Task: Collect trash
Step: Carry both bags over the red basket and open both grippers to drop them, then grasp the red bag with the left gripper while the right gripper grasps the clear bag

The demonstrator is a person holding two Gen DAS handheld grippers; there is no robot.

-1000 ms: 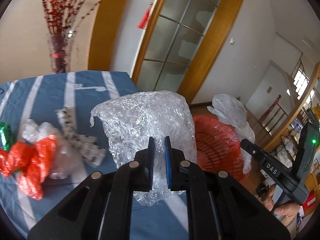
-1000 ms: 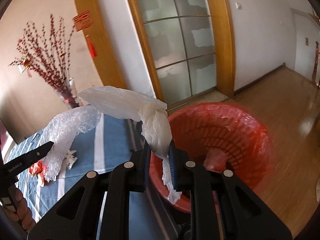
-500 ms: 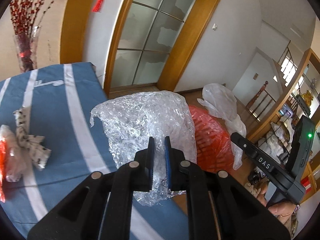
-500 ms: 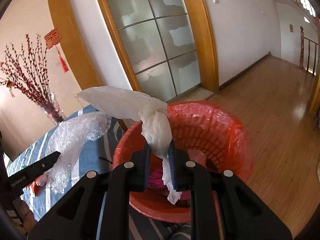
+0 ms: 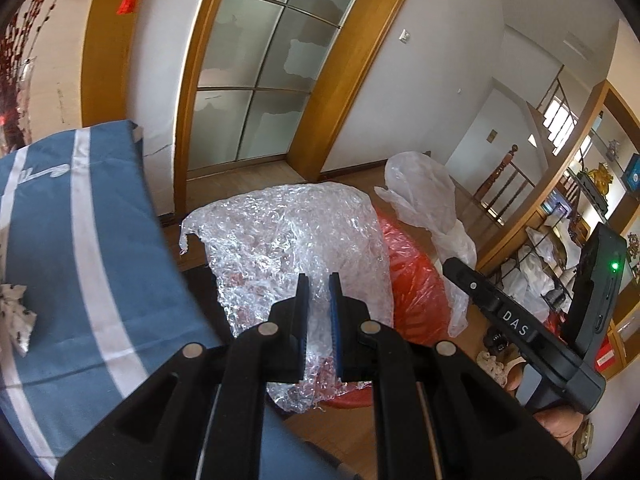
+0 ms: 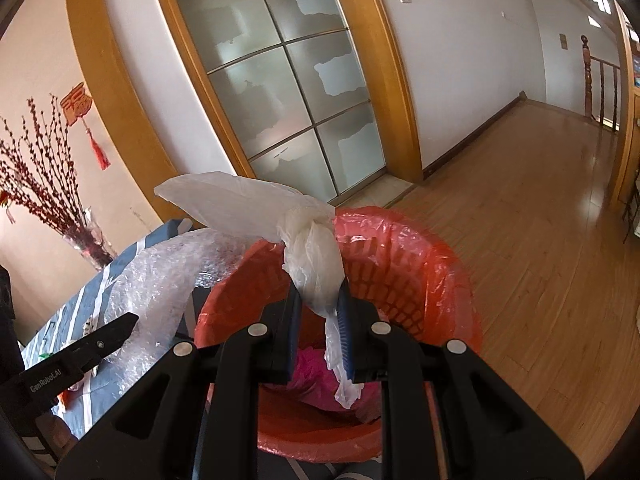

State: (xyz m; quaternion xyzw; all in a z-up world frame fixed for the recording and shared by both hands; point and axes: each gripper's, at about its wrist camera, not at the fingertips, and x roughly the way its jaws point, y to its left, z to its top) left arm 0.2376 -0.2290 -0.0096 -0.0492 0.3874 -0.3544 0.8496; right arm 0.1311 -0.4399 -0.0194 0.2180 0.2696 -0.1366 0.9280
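My left gripper (image 5: 318, 280) is shut on a crumpled sheet of clear bubble wrap (image 5: 288, 240), held just past the table's right edge and in front of the red bin (image 5: 412, 280). My right gripper (image 6: 320, 294) is shut on a knotted white plastic bag (image 6: 312, 264), which hangs above the open mouth of the red mesh bin (image 6: 400, 264) lined with a red bag. Pink trash (image 6: 316, 368) lies in the bin's bottom. From the right wrist, the bubble wrap (image 6: 160, 276) and the left gripper (image 6: 120, 326) show at the bin's left; the left wrist sees the white bag (image 5: 424, 200) and the right gripper's body (image 5: 520, 328).
The table with its blue, white-striped cloth (image 5: 80, 240) lies to the left, with a spotted wrapper (image 5: 12, 312) on it. A vase of red branches (image 6: 44, 184) stands at the table's far end. A glass door (image 6: 288, 92) and wooden floor (image 6: 540, 220) lie behind the bin.
Both grippers have swung rightward off the table toward the bin, still holding their loads. The white bag now hangs over the bin's opening, and the bubble wrap is past the table edge.
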